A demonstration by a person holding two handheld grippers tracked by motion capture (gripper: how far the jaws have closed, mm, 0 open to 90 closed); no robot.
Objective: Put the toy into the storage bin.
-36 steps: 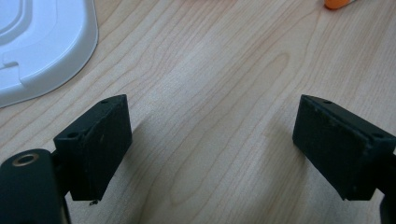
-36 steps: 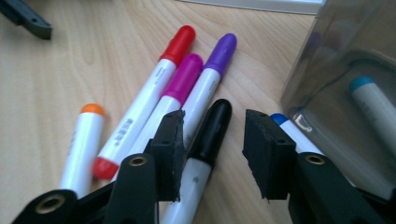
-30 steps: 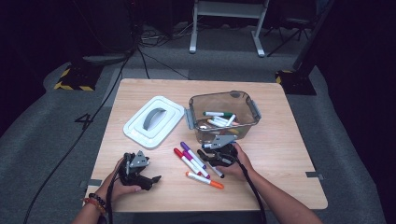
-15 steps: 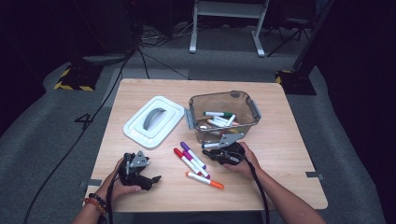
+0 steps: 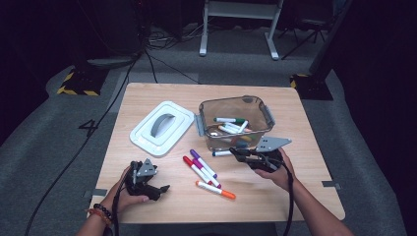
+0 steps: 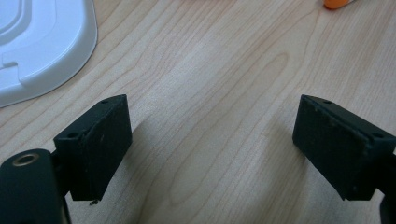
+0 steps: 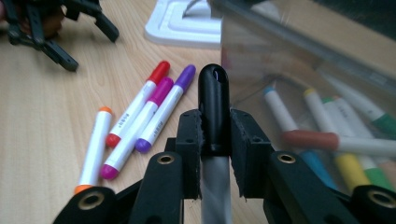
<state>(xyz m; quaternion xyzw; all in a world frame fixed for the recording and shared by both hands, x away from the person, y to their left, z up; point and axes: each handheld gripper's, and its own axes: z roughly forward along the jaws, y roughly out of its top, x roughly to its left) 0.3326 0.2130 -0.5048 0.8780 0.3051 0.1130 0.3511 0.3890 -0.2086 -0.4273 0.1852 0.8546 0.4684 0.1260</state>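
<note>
Down at the table's [image 5: 305,123] near left, our left gripper [image 5: 156,189] rested on the wood, its jaws spread wide with only bare board between them in the left gripper view. Just beyond it lay the white lid [image 5: 161,128], flat and well clear of the jaws. Toward the middle we had four markers loose on the table: a red [image 5: 194,168], a magenta [image 5: 205,173] and a purple [image 5: 202,162] side by side, and an orange-capped one [image 5: 215,190] nearer us. Behind them stood the clear bin [image 5: 235,104] with more markers inside. At the right, our right gripper [image 5: 239,156] was clamped tight on a black-capped marker [image 7: 214,102], lifted off the table just in front of the bin, cap pointing away from the hand.
</note>
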